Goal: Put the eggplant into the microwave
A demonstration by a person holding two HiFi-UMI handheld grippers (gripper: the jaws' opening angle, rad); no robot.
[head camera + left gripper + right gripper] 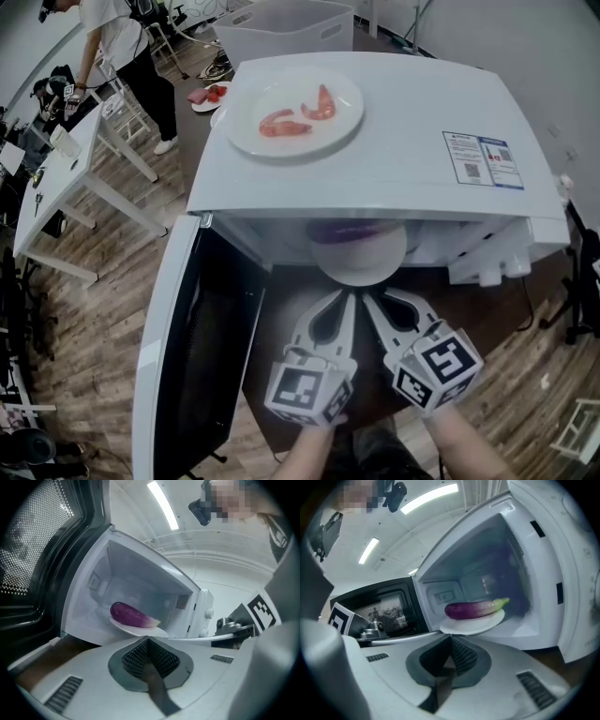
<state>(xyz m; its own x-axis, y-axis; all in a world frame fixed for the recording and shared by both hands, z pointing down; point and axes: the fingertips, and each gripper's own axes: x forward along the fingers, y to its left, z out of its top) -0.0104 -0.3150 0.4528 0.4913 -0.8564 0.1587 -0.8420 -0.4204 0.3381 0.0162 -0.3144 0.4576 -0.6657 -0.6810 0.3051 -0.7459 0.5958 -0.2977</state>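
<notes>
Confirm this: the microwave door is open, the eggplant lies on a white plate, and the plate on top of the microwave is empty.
One point is wrong: the plate on top of the microwave holds two pink shrimp-like pieces, as the head view shows. The door is open and the eggplant lies on a white plate.

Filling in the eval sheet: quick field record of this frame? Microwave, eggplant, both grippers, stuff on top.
microwave: door open, swung left
eggplant: lying on a white plate
plate: in the cavity mouth, front rim sticking out
left gripper: shut, empty, tip near plate rim, contact unclear
right gripper: shut, empty, tip near plate rim, contact unclear
on top: second plate with shrimp
</notes>
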